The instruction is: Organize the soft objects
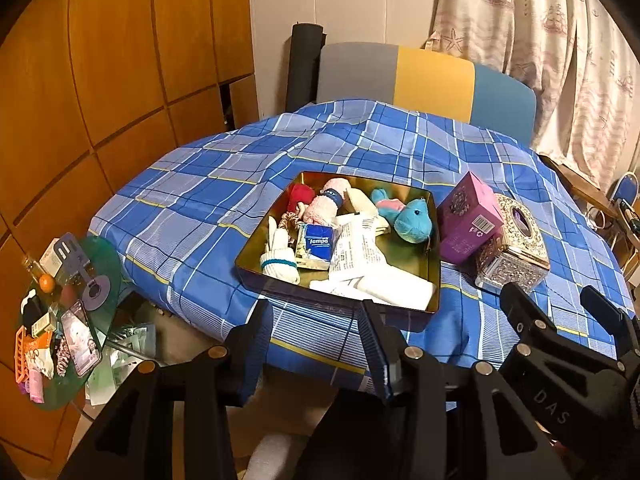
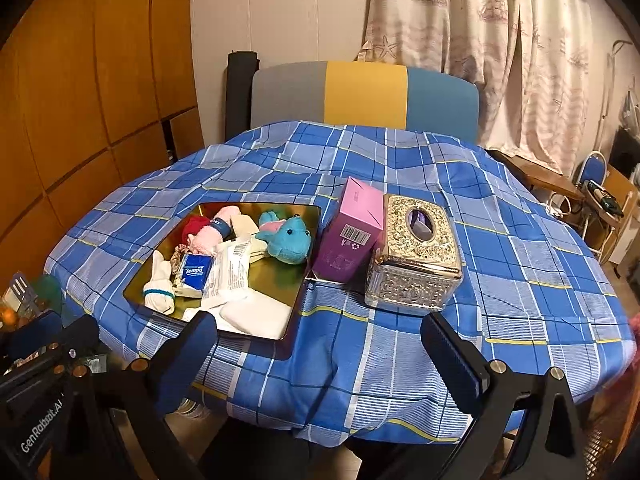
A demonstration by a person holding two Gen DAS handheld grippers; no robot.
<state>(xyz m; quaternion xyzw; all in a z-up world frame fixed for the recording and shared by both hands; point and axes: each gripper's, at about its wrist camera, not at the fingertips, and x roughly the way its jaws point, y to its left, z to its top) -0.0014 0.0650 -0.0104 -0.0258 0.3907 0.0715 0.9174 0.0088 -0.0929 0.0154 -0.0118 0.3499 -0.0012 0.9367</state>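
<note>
A: Left wrist view first. Any writing?

B: "Tempo" on the blue tissue pack in the gold tin, and "DAS" on the right claw poking in at four o'clock. A barcode shows on the purple box, which sits at three o'clock of the tin, touching the ornate tissue box.

A: And the soft things?

B: All in the tin: blue plush, pink plush, rolled sock, white cloth.

A: The left claw?

B: At six o'clock, fingers spread, nothing between them, hovering over the near edge of the plaid tabletop.

A: Right wrist view?

B: "Tempo" again; "GenRobot.AI" on the left claw at eight o'clock. The right claw is released too, jaws wide, level at the near table edge. The tin lies at ten o'clock, the blue plush inside it.
</note>
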